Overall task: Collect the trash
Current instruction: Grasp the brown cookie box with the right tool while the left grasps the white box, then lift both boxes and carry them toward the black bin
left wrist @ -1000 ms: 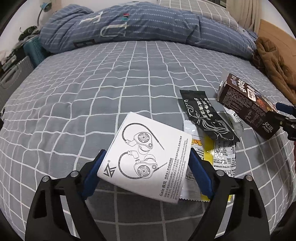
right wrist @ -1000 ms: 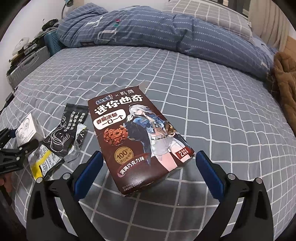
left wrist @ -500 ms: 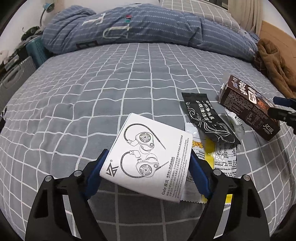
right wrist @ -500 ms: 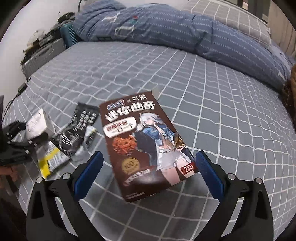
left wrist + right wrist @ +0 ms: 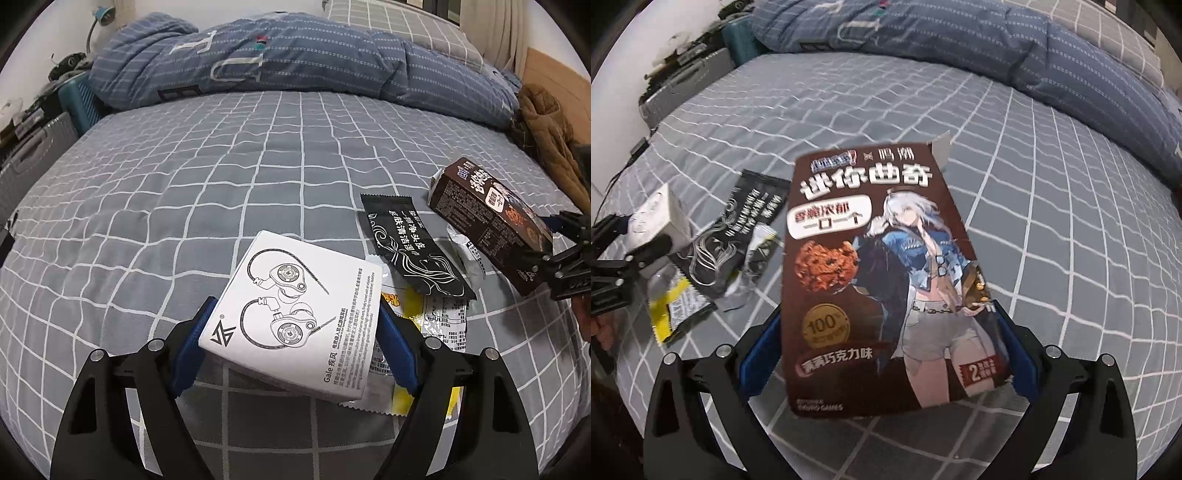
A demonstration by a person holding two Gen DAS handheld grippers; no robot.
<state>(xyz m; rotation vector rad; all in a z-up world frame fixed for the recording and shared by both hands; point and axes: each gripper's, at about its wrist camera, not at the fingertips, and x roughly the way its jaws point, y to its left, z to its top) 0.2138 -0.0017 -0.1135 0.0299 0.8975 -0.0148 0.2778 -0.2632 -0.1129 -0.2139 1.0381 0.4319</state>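
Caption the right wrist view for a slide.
Right claw grips a brown cookie box above the grey checked bedsheet.

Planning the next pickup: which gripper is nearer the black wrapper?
Left. The left gripper, around the white box, sits just beside the black wrapper; the right gripper is farther off, around the cookie box.

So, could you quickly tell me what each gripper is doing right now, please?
Left gripper: closed on the white earphone box.
Right gripper: closed on the brown cookie box.
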